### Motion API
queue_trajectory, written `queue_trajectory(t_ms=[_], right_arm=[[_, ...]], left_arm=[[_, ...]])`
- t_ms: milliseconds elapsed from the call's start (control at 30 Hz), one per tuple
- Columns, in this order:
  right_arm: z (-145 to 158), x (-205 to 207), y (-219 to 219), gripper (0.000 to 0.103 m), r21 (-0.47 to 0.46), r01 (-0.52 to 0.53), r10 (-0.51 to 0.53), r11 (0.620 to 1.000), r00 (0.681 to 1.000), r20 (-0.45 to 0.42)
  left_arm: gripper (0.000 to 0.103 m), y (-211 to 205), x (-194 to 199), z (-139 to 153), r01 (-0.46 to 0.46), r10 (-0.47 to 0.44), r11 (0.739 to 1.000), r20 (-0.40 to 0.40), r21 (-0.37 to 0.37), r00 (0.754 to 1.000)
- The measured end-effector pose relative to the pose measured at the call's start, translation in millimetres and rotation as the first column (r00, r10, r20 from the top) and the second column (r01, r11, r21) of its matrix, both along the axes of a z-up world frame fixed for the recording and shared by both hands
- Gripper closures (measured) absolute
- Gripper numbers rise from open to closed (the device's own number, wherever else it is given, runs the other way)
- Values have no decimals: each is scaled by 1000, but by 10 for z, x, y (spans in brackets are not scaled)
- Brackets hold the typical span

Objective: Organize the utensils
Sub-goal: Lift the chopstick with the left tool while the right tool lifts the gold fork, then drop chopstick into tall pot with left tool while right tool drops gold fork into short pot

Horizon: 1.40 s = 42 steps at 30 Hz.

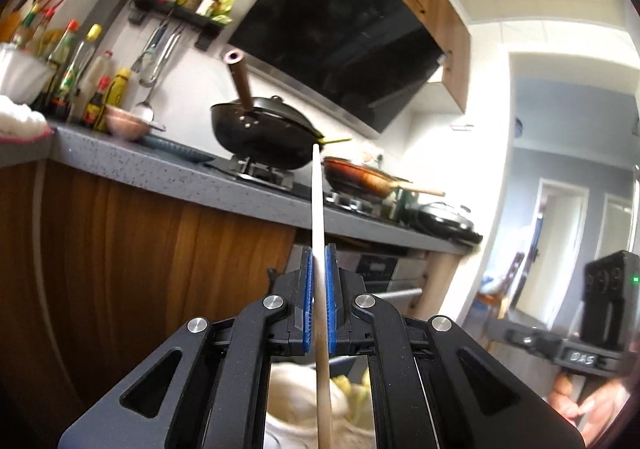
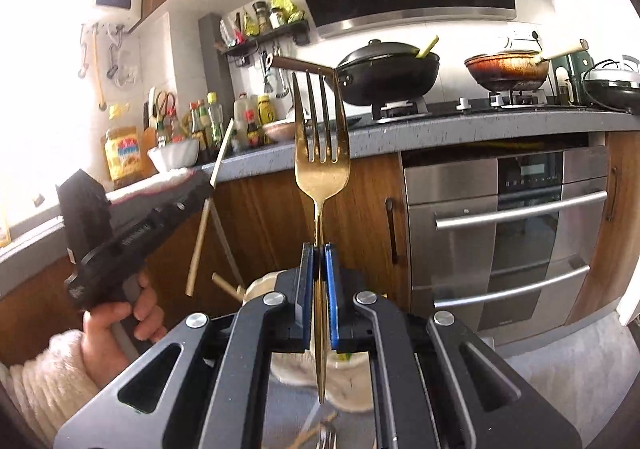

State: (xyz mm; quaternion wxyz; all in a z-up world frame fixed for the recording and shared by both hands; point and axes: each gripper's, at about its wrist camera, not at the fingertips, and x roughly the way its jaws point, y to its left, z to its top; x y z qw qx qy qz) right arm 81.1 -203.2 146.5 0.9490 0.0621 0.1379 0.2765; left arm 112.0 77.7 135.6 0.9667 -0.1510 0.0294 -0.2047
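Grey countertop (image 2: 460,127): landmark. Right gripper (image 2: 319,273), raised before it, clenched on gold fork (image 2: 321,169), tines up. Left gripper (image 1: 319,273), below its edge, clenched on wooden chopstick (image 1: 318,233). Keep both upright and well apart; lower handle-first, release last.

Count, both views: hand-held grippers 2, left hand-held gripper (image 1: 319,277) and right hand-held gripper (image 2: 319,277). Chopstick (image 1: 318,209) 1, in the left. Gold fork (image 2: 320,153) 1, in the right. Beyond the fingers: black wok (image 2: 386,69) 1, brown pan (image 2: 506,69) 1.
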Motion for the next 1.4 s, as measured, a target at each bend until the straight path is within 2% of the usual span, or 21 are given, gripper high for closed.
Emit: queue_trajectory(t_ms=[167, 367, 600, 800, 933, 1000, 1133, 1400], right_arm=[[21, 216, 95, 97, -4, 15, -15, 1000, 1000, 16], [-98, 414, 161, 97, -15, 39, -39, 999, 999, 7], [-238, 523, 164, 97, -29, 53, -54, 998, 998, -15], [-298, 574, 181, 97, -19, 55, -56, 998, 998, -23], [-313, 592, 204, 97, -21, 55, -55, 998, 998, -24], [-317, 595, 209, 97, -21, 54, -54, 998, 998, -24], [-338, 603, 212, 97, -25, 52, -52, 998, 998, -21], [-408, 656, 241, 97, -29, 46, -47, 999, 998, -35]], left_arm=[[97, 26, 369, -57, -20, 20, 1000, -13, -2, 1000], [97, 3, 659, -157, -9, 9, 1000, -33, -1, 999], [97, 193, 620, -180, -3, 2, 998, -15, -61, 1000], [97, 224, 671, -200, -25, 24, 999, -16, -34, 1000], [97, 168, 852, -240, 19, -20, 999, -32, -34, 999], [97, 170, 937, -285, 57, -60, 996, -45, -72, 997], [97, 143, 1047, -424, 159, -171, 973, -61, -166, 983], [97, 52, 1021, -642, 230, -247, 956, -74, -185, 966]])
